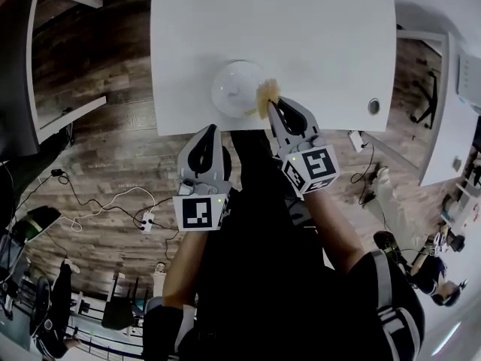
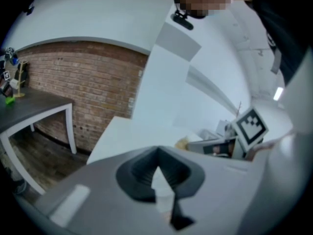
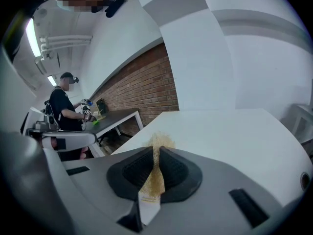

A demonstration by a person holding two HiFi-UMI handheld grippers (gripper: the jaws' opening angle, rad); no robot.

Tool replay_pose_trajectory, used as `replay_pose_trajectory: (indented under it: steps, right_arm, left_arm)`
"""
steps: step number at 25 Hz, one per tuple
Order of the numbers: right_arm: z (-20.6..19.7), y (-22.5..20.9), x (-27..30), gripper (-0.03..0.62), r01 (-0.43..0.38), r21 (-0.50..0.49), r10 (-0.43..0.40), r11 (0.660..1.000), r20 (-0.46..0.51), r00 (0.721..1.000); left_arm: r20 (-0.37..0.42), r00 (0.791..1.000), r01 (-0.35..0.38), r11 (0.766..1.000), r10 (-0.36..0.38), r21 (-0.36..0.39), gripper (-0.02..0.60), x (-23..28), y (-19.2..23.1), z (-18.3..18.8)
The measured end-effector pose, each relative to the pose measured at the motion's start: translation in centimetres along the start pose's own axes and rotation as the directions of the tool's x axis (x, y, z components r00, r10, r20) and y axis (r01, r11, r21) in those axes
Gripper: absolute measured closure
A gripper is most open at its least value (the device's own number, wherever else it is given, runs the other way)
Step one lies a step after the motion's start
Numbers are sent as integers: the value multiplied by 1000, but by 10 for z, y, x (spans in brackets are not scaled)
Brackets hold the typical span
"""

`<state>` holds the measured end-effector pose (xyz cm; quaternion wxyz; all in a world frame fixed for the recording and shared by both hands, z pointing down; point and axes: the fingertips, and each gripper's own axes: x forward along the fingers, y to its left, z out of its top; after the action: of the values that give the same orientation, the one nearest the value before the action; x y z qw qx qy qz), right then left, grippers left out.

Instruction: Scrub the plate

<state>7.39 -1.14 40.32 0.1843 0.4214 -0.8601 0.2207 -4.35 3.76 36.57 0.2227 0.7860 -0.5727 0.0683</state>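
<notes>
A round white plate (image 1: 237,89) lies near the front edge of the white table (image 1: 316,43). My right gripper (image 1: 275,105) is shut on a tan scrubbing pad (image 1: 266,98), which touches the plate's right rim. In the right gripper view the pad (image 3: 158,146) sticks out from between the dark jaws of the right gripper (image 3: 156,155). My left gripper (image 1: 209,131) is shut with nothing in it, just in front of the table edge and below the plate. The plate is hidden in both gripper views. The left gripper (image 2: 157,155) looks across the tabletop toward the right gripper's marker cube (image 2: 252,124).
A grommet hole (image 1: 373,106) sits at the table's front right. Dark desks (image 1: 22,66) stand to the left, another white desk (image 1: 443,104) to the right. Cables and a power strip (image 1: 146,220) lie on the wooden floor. Another person (image 3: 63,106) stands at a far desk.
</notes>
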Motion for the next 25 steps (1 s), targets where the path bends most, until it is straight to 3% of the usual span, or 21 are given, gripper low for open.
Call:
replay_pose_trajectory:
  steps: [7, 25]
  right_arm:
    - [-21, -19, 32, 559, 17, 11, -17, 1000, -58, 998]
    - [-42, -31, 74, 559, -11, 31, 15, 999, -141, 990]
  left_arm:
    - [-32, 999, 6, 1000, -6, 18, 581, 3, 5, -9]
    - [-45, 998, -35, 999, 33, -37, 581, 29, 23, -8]
